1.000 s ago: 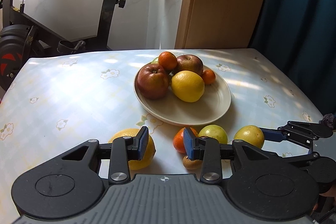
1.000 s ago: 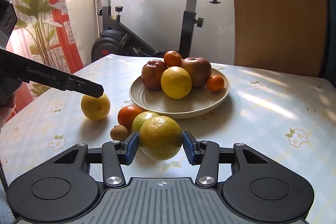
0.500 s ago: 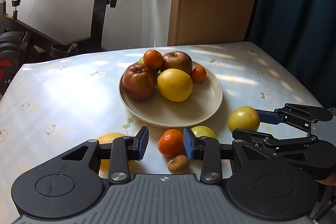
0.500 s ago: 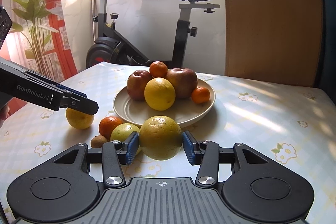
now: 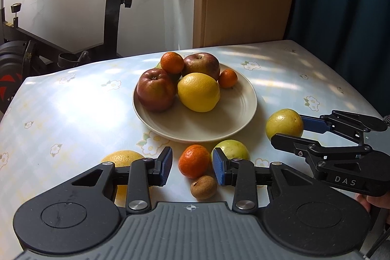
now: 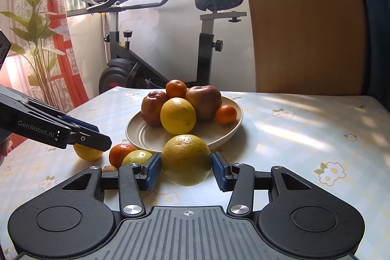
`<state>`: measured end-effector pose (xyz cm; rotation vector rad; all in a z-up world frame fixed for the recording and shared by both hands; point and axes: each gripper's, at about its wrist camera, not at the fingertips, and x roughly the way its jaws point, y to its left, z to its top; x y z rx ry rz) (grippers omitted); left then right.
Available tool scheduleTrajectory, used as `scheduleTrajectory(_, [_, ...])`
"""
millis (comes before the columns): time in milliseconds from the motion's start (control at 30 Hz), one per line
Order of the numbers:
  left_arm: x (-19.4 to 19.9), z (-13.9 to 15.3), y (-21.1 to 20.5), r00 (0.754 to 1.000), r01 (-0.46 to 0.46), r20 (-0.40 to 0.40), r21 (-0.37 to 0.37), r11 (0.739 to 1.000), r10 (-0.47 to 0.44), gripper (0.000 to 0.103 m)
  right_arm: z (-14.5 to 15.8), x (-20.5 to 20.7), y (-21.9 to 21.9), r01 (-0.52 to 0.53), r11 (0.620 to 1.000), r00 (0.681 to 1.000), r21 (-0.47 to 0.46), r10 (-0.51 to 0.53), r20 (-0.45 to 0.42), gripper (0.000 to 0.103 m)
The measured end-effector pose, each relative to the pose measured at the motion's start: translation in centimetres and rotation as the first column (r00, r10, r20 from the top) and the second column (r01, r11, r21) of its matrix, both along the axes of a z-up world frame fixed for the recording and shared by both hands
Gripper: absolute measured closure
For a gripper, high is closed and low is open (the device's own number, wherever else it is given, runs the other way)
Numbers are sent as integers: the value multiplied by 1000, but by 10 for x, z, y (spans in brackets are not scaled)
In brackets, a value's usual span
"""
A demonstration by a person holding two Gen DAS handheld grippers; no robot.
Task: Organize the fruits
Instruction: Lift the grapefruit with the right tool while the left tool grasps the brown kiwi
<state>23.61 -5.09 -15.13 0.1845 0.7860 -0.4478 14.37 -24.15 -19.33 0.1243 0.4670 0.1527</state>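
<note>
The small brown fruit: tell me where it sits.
In the left wrist view, the small brown fruit lies on the table just below the loose mandarin, nearest the camera, beside the left gripper's right fingertip.

Beige plate (image 5: 243,118), flower-patterned tablecloth (image 5: 73,113)

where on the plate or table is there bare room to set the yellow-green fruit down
The plate is bare on its near and right side, in front of the yellow citrus; its far left is piled with apples and tangerines. The table is bare left of the plate and at the far right. Crowded: the near strip between the plate and both tools, around the loose tangerine.
</note>
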Motion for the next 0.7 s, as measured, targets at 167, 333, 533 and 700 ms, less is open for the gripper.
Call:
scheduleTrajectory(167, [-2,-5,2,1000,8,-21,-6,1000,-8,65,-1,-1,2,3,1000,1000,-3,-3,-5,61])
scheduleTrajectory(333, [-3,-15,2,999,20,-47,-12,1000,-20,65,-2,-1,2,3,1000,1000,8,-3,-5,61])
scheduleTrajectory(533, [1,-27,-2,995,23,-94,-13,1000,-24,65,-2,0,1,6,1000,1000,15,-6,-10,61])
scheduleTrajectory(700, [6,-34,-2,992,4,-126,-15,1000,-6,65,-4,0,0,11,1000,1000,22,-11,-14,61])
